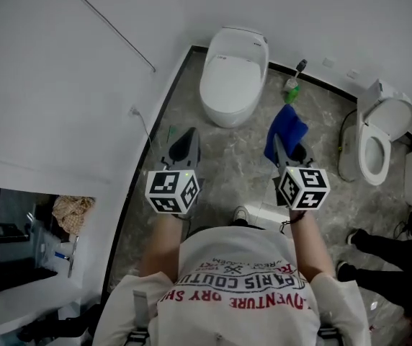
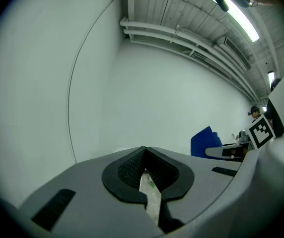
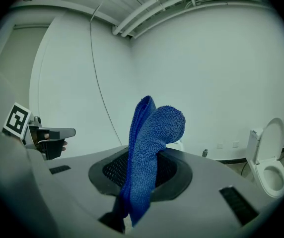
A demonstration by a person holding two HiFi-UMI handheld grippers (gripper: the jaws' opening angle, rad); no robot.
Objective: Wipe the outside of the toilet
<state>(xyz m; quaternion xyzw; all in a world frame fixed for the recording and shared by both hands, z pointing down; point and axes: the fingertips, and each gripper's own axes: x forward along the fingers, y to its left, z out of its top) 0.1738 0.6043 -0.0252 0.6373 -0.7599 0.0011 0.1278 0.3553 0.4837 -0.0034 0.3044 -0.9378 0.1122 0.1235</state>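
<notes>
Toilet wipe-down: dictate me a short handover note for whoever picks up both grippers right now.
Left gripper: shut, empty, held in the air.
Right gripper: shut on the blue cloth, which sticks up out of the jaws.
The closed-lid toilet is straight ahead by the wall. A second toilet with its lid up stands to the right, and a green bottle sits on the floor between them.
Done: the cloth is gripped.
Left: the cloth touches neither toilet, so all the wiping remains. Bring it to the toilet, probably the closed one ahead, and wipe its outside.
</notes>
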